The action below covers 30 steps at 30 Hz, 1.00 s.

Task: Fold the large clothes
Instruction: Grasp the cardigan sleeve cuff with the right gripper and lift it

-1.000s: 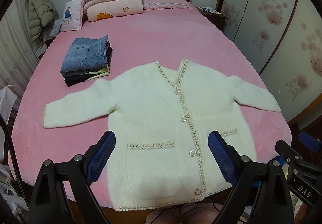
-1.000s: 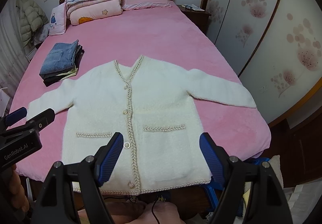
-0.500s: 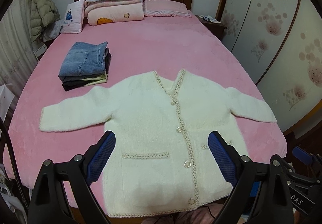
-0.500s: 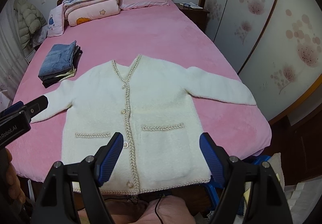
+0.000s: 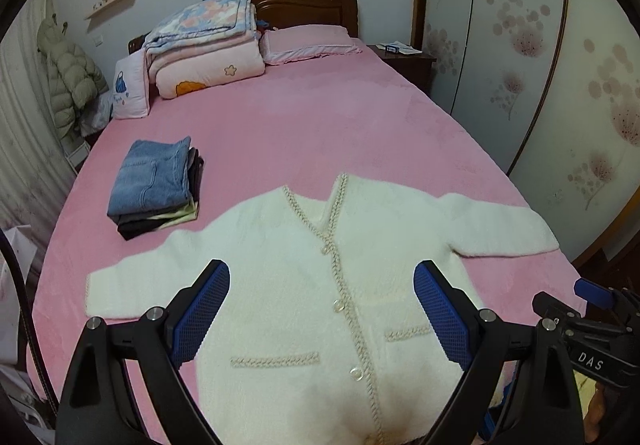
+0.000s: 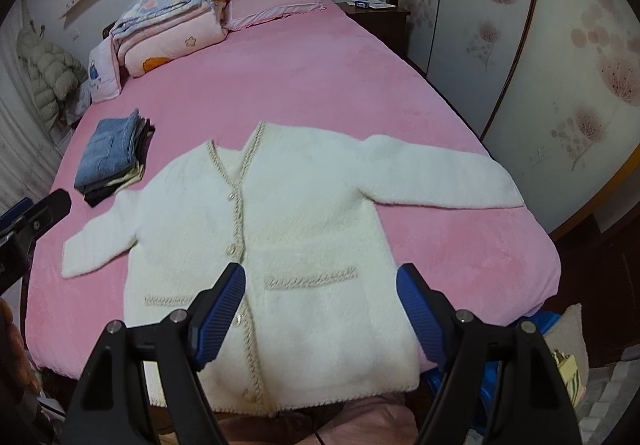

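Note:
A white fluffy cardigan (image 5: 304,285) (image 6: 288,213) with braided trim lies flat and face up on the pink bed (image 5: 304,125) (image 6: 304,85), both sleeves spread out to the sides. My left gripper (image 5: 322,309) hovers open above its lower front, nothing between the blue pads. My right gripper (image 6: 320,309) also stands open, above the cardigan's right pocket and hem. Each gripper shows at the edge of the other's view: the right one (image 5: 592,325) at the far right, the left one (image 6: 28,229) at the far left.
A folded stack topped by blue jeans (image 5: 154,185) (image 6: 112,155) lies left of the cardigan. Folded quilts (image 5: 204,45) and pillows (image 5: 308,43) sit at the headboard. A wardrobe (image 5: 540,57) stands along the right, with a nightstand (image 5: 404,61) beside the bed. A puffy coat (image 5: 68,85) hangs at the left.
Both views have tilted up toward the headboard and the cardigan sits lower in both. Both grippers have stayed open and nothing was taken hold of.

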Each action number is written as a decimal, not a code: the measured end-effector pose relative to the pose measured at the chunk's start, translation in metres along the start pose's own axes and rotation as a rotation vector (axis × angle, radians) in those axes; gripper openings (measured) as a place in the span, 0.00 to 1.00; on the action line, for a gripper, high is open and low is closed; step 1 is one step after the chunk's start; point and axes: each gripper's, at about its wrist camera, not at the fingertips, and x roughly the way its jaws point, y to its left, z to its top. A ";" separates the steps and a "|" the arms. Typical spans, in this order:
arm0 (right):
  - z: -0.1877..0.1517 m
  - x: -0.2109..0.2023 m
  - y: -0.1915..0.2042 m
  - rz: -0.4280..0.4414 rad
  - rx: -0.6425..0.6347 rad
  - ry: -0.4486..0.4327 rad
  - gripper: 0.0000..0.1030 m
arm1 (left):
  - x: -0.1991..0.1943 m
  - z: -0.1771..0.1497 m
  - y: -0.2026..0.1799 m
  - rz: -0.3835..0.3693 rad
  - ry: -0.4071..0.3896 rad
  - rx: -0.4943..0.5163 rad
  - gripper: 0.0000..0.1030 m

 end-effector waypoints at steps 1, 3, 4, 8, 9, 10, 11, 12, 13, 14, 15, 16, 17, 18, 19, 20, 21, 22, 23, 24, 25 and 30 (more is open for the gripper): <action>0.007 0.005 -0.011 0.004 0.004 0.001 0.76 | 0.003 0.005 -0.008 -0.002 0.002 -0.002 0.90; 0.022 0.016 -0.041 0.022 0.026 0.001 0.76 | 0.016 0.019 -0.035 -0.011 0.013 -0.013 0.90; 0.030 0.022 -0.058 0.026 0.037 0.000 0.76 | 0.024 0.027 -0.050 -0.012 0.025 -0.020 0.90; 0.053 0.053 -0.126 0.032 0.100 0.015 0.76 | 0.057 0.054 -0.108 -0.053 0.052 -0.052 0.90; 0.058 0.064 -0.148 0.035 0.127 0.023 0.76 | 0.069 0.062 -0.127 -0.063 0.059 -0.056 0.90; 0.061 0.074 -0.168 0.036 0.151 0.034 0.76 | 0.082 0.070 -0.145 -0.071 0.069 -0.058 0.90; 0.062 0.083 -0.183 0.033 0.170 0.045 0.76 | 0.095 0.077 -0.164 -0.082 0.081 -0.061 0.90; 0.064 0.095 -0.203 0.024 0.192 0.059 0.76 | 0.107 0.081 -0.177 -0.092 0.089 -0.064 0.90; 0.065 0.107 -0.224 0.013 0.215 0.073 0.76 | 0.121 0.087 -0.195 -0.102 0.097 -0.067 0.90; 0.065 0.116 -0.239 0.004 0.234 0.085 0.76 | 0.132 0.091 -0.208 -0.113 0.102 -0.069 0.90; 0.065 0.129 -0.258 -0.009 0.260 0.100 0.76 | 0.145 0.096 -0.225 -0.132 0.104 -0.070 0.90; 0.064 0.140 -0.275 -0.018 0.286 0.114 0.76 | 0.157 0.099 -0.241 -0.146 0.105 -0.065 0.90; 0.062 0.148 -0.286 -0.022 0.309 0.127 0.76 | 0.167 0.102 -0.255 -0.156 0.108 -0.057 0.90; 0.060 0.157 -0.301 -0.023 0.337 0.137 0.76 | 0.180 0.105 -0.273 -0.171 0.106 -0.040 0.90; 0.057 0.167 -0.317 -0.027 0.367 0.145 0.76 | 0.187 0.106 -0.285 -0.171 0.104 -0.027 0.90; 0.055 0.177 -0.332 -0.032 0.396 0.156 0.76 | 0.201 0.107 -0.303 -0.171 0.108 -0.001 0.90; 0.051 0.186 -0.346 -0.030 0.428 0.166 0.76 | 0.209 0.106 -0.312 -0.178 0.111 0.011 0.90; 0.047 0.195 -0.360 -0.021 0.464 0.173 0.76 | 0.219 0.104 -0.325 -0.182 0.120 0.026 0.90; 0.043 0.204 -0.372 -0.013 0.502 0.182 0.76 | 0.235 0.100 -0.341 -0.188 0.147 0.046 0.90; 0.038 0.214 -0.386 0.002 0.553 0.194 0.75 | 0.246 0.096 -0.351 -0.197 0.169 0.059 0.90; 0.034 0.222 -0.397 0.017 0.594 0.202 0.71 | 0.258 0.089 -0.362 -0.198 0.197 0.078 0.90; 0.013 0.264 -0.441 0.066 0.749 0.240 0.64 | 0.300 0.059 -0.401 -0.198 0.298 0.150 0.90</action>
